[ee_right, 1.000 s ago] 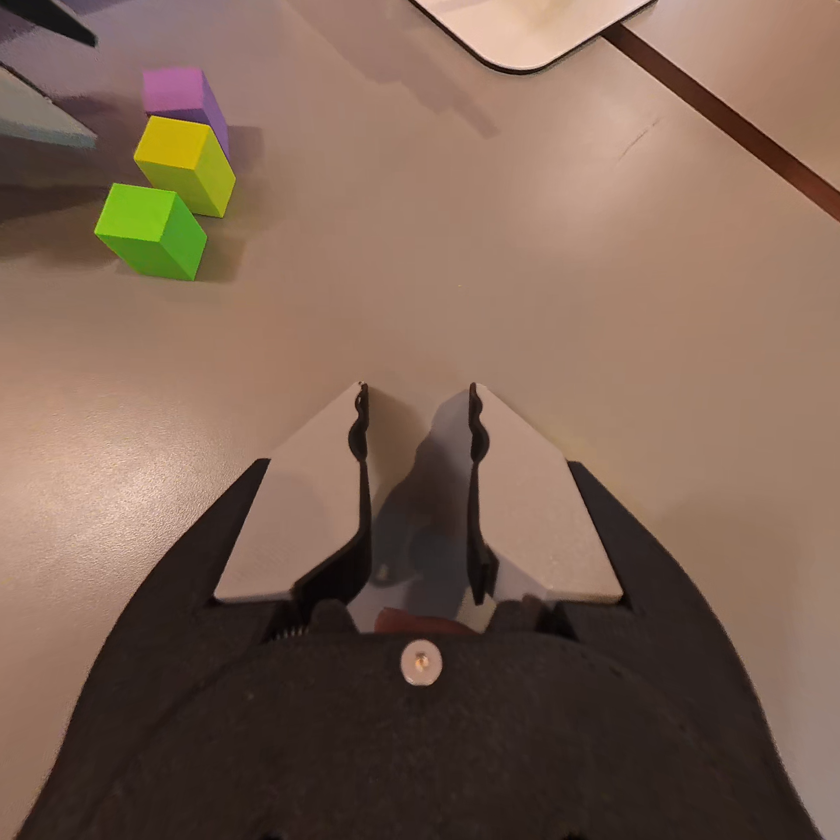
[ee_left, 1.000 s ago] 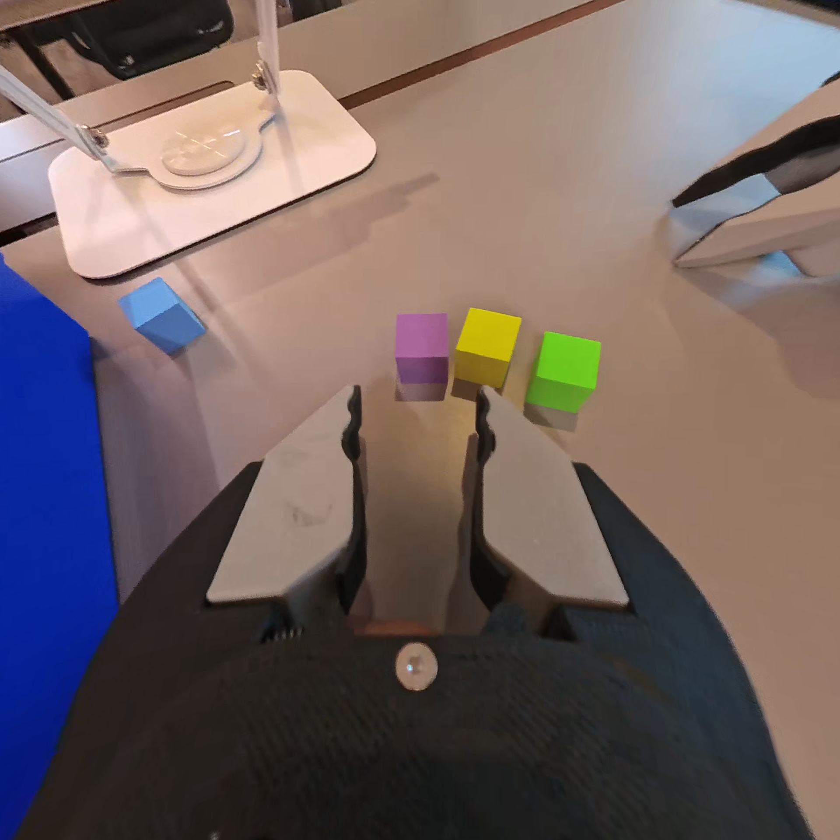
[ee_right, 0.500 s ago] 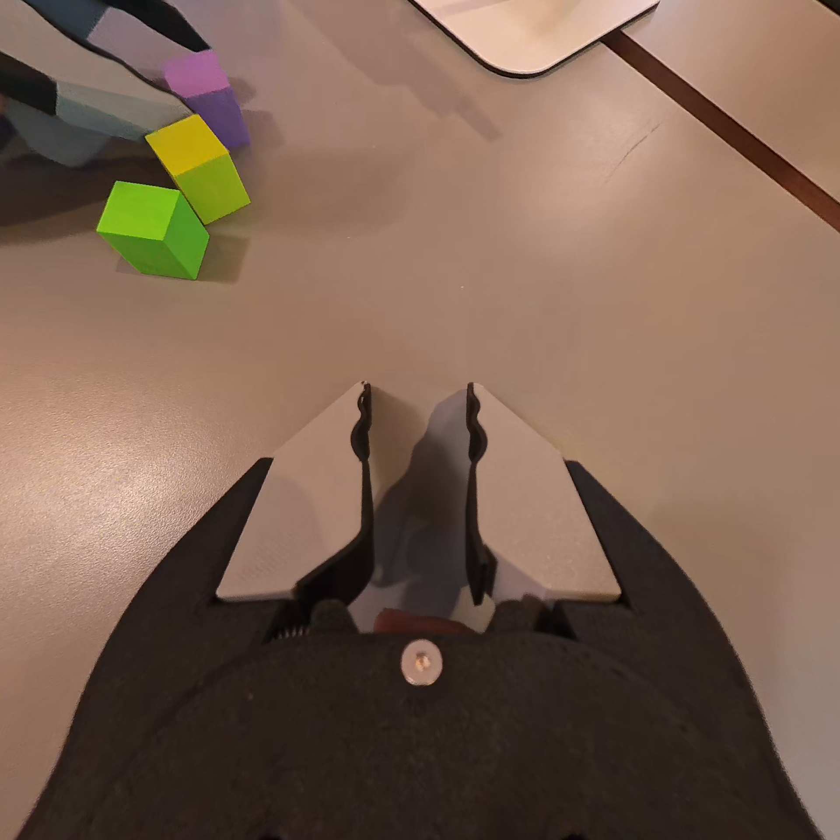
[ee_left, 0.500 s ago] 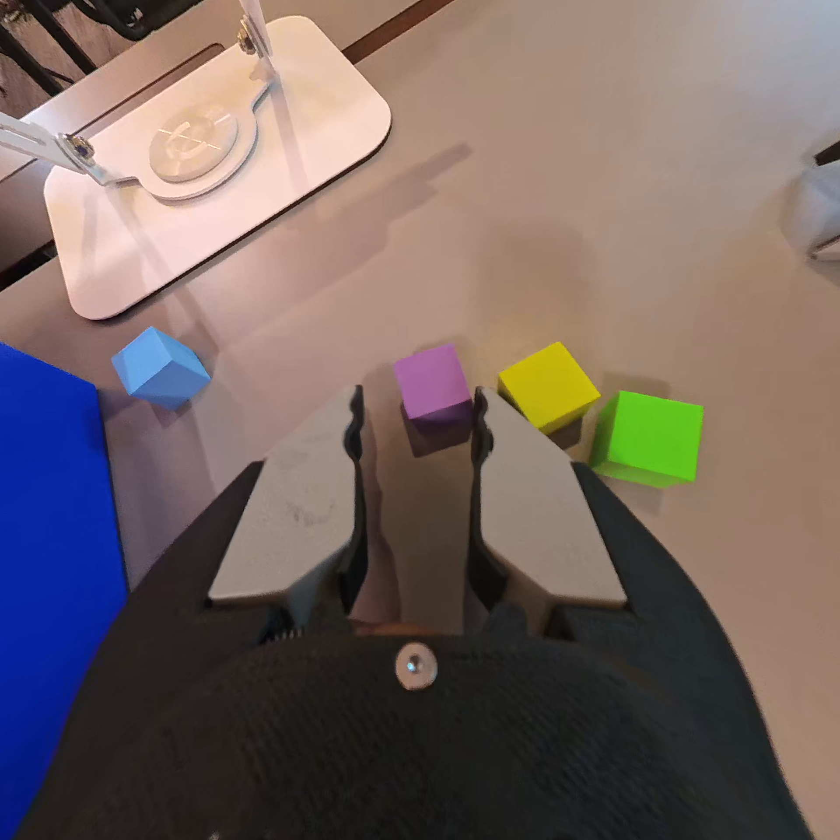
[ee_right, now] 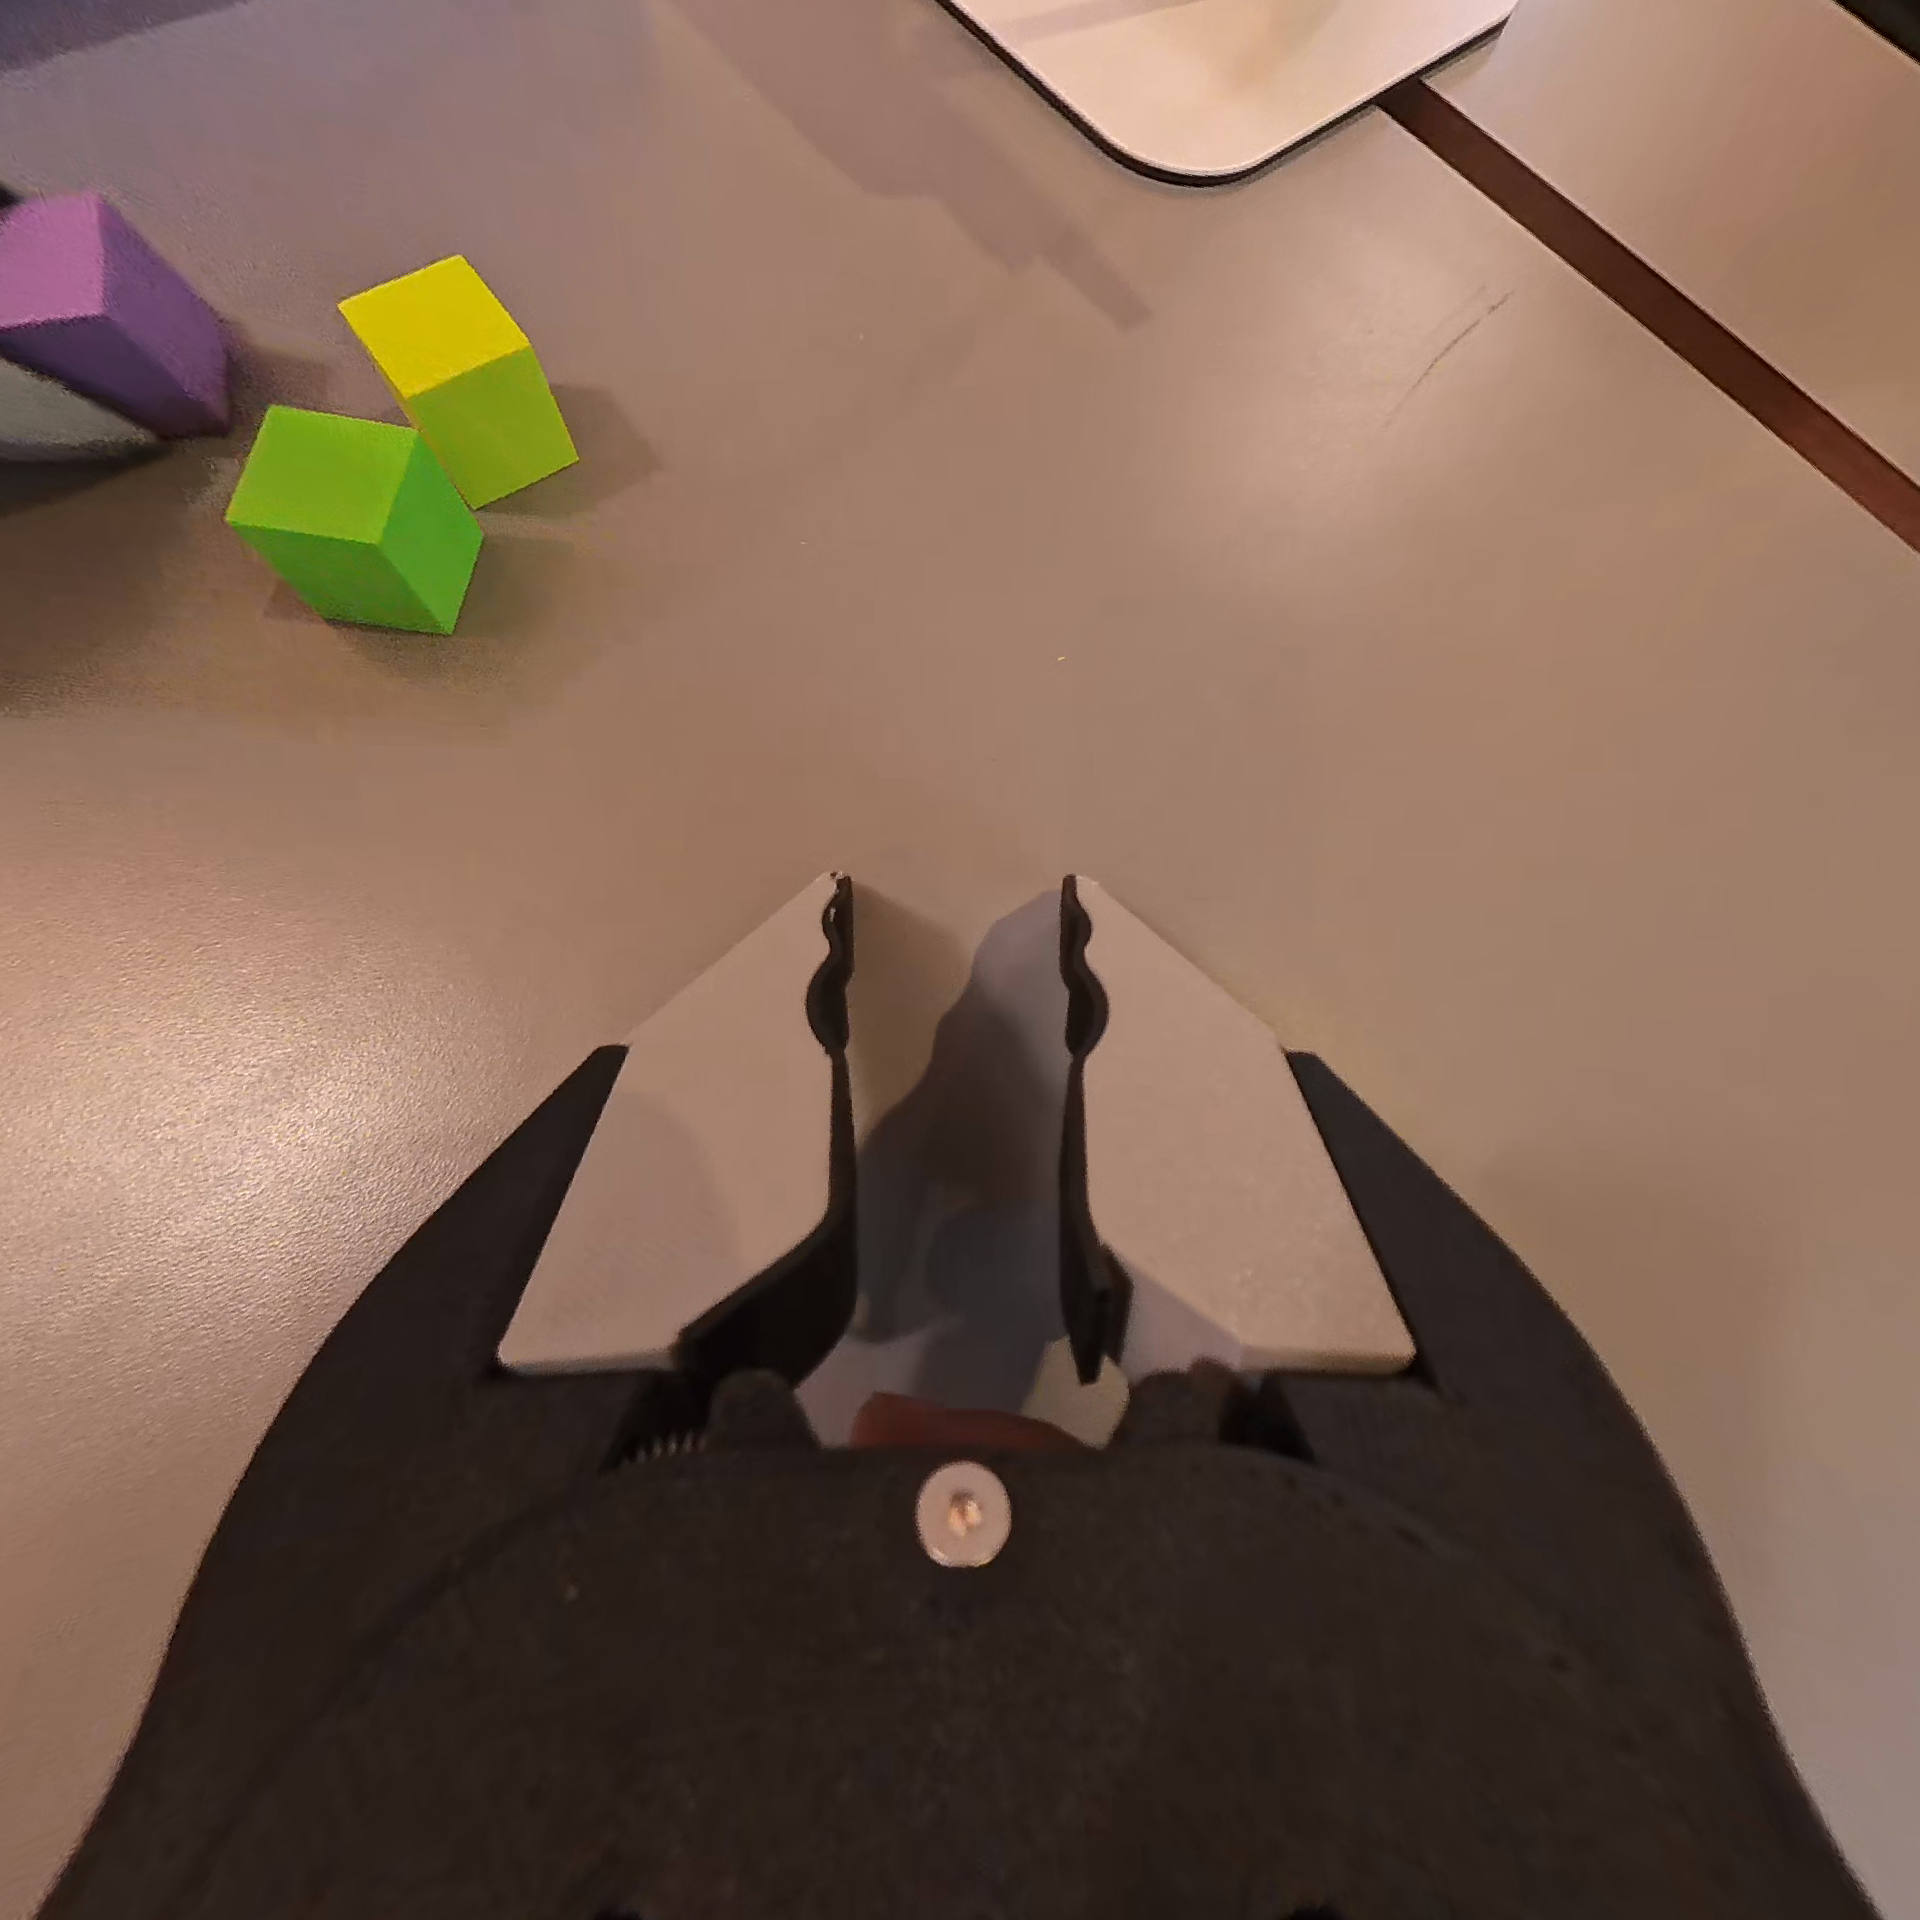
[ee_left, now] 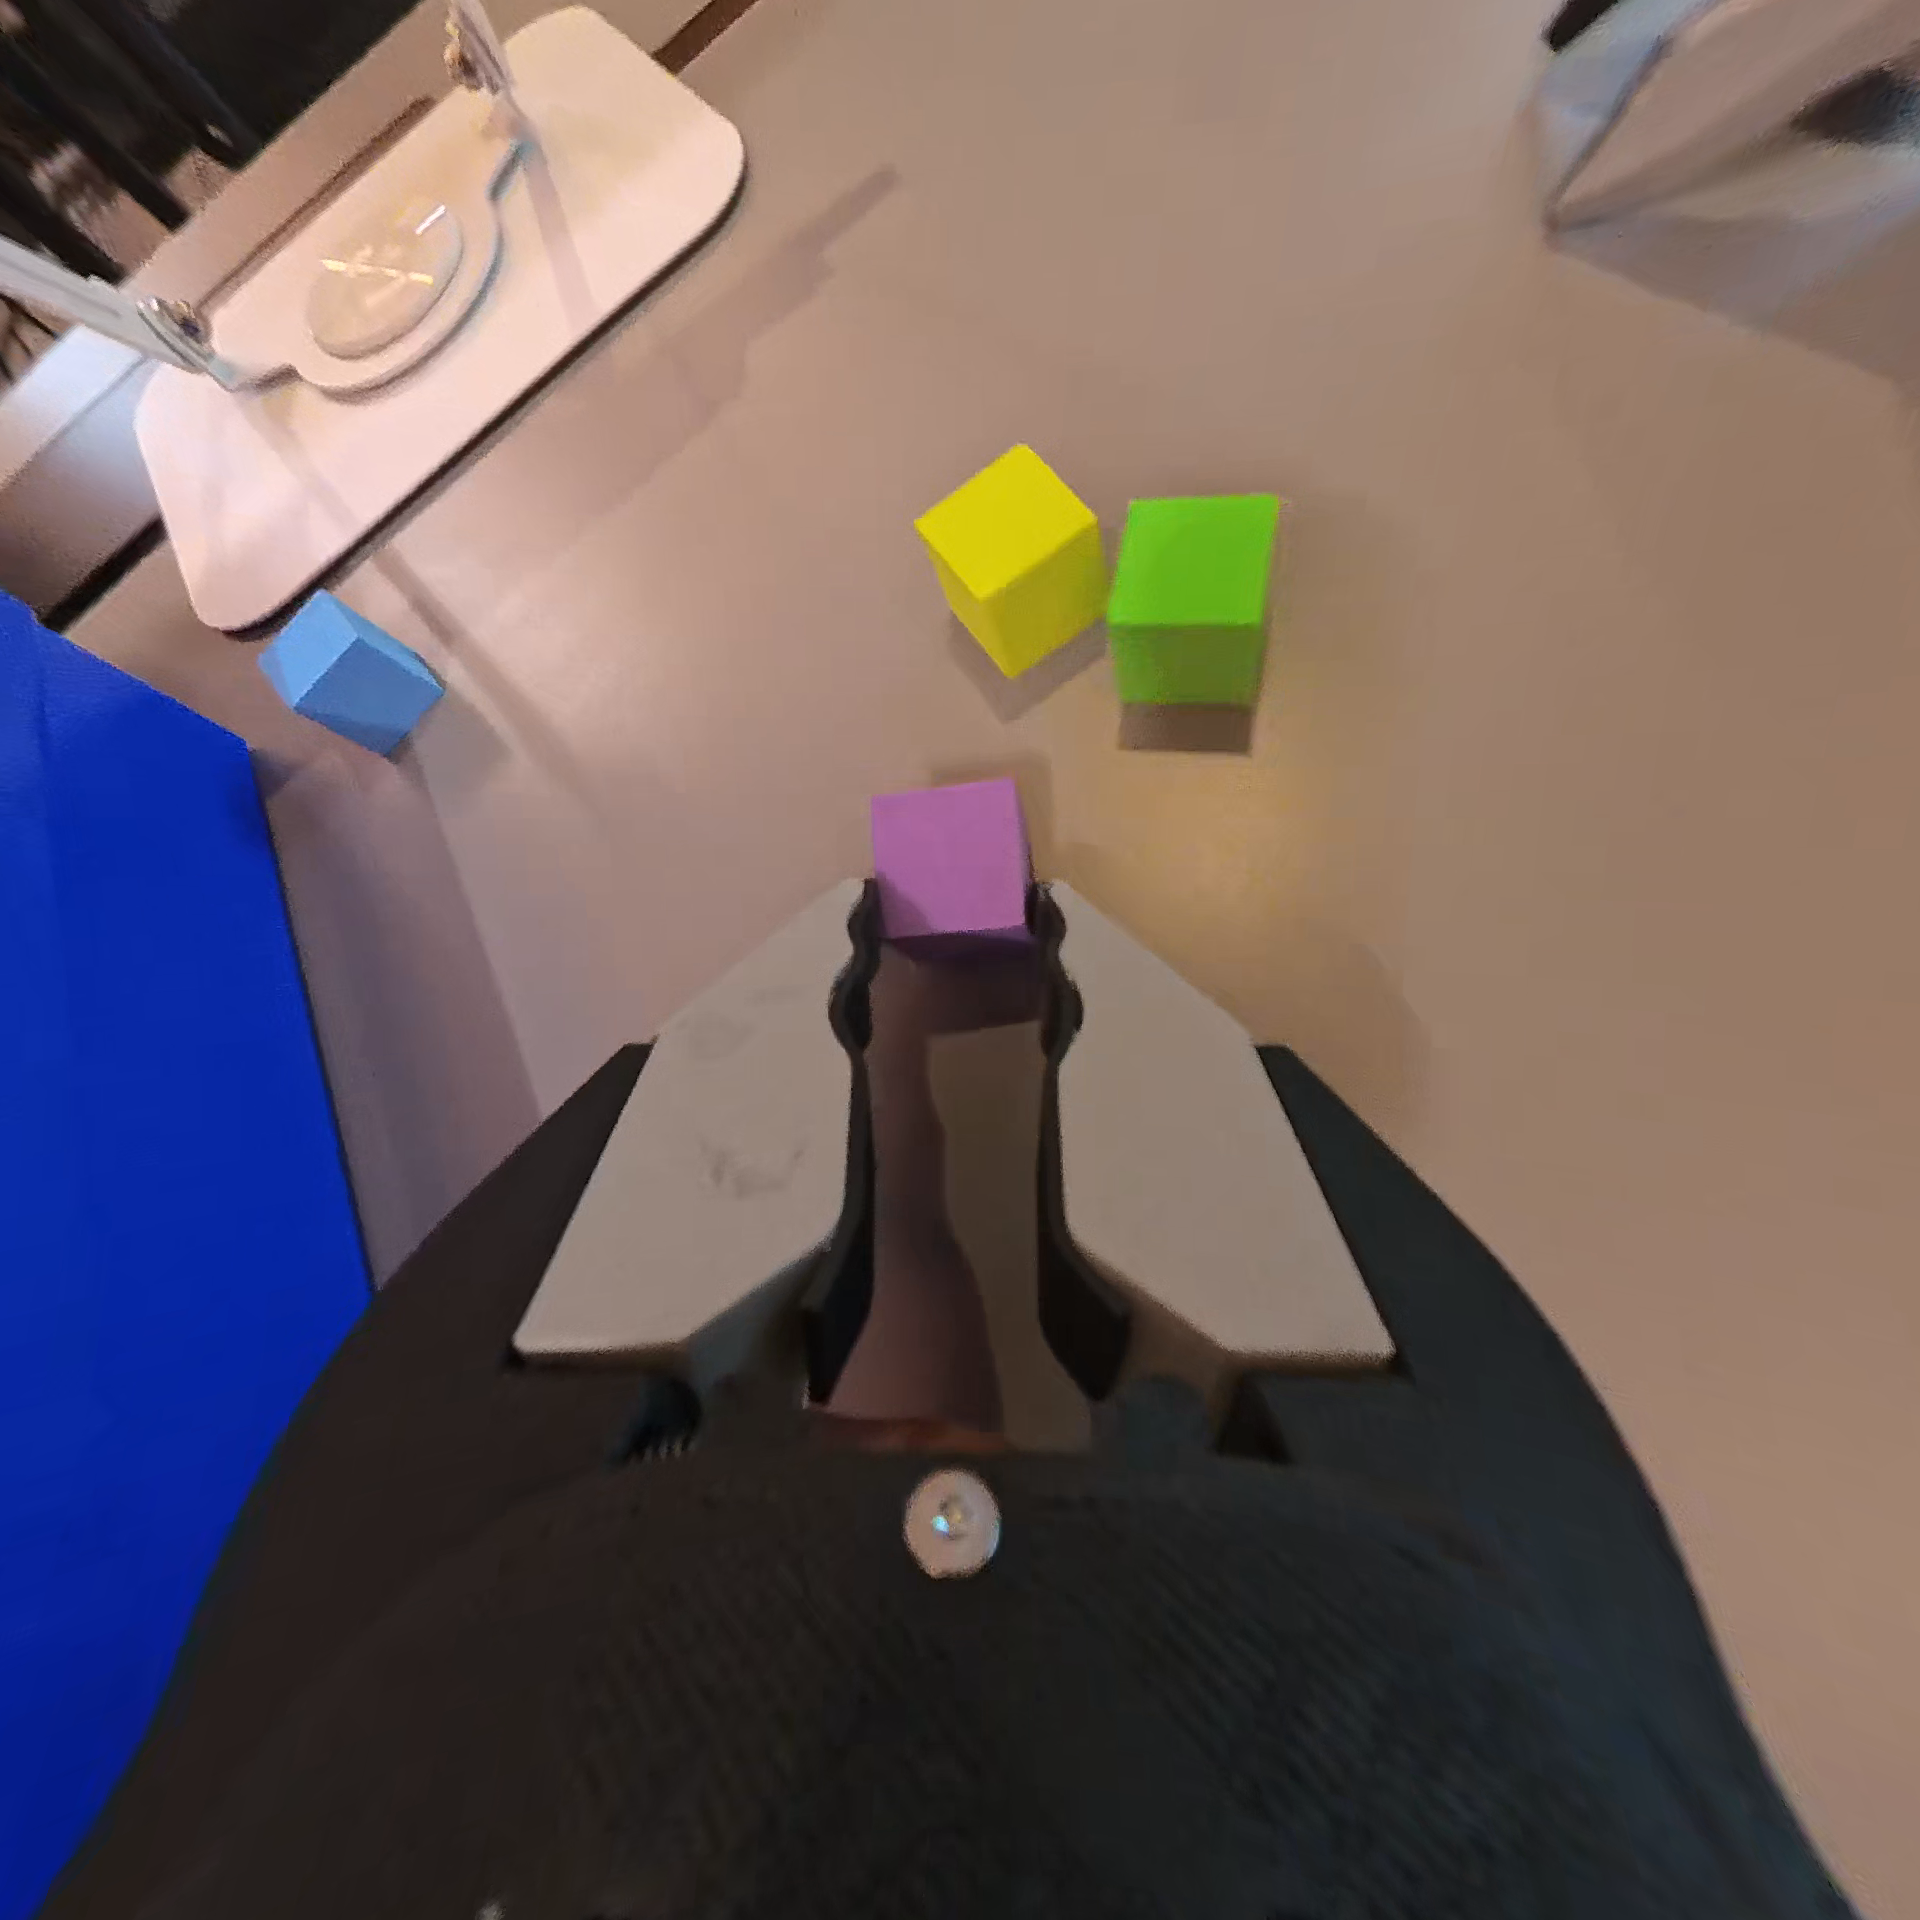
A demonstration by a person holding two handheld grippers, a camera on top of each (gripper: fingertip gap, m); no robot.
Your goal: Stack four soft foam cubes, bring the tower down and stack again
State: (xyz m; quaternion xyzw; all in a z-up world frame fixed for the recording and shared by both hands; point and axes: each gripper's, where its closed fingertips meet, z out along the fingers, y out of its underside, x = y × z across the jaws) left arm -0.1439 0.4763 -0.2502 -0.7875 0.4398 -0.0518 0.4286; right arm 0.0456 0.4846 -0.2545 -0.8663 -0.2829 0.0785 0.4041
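Now the left hand-held gripper [ee_left: 951, 904] clamps the purple cube [ee_left: 948, 854] — lifted clear; right hand-held gripper [ee_right: 958, 894] stays apart.

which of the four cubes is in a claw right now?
The purple cube, pinched between the tips of the left claw. The yellow cube, green cube and blue cube sit free on the table.
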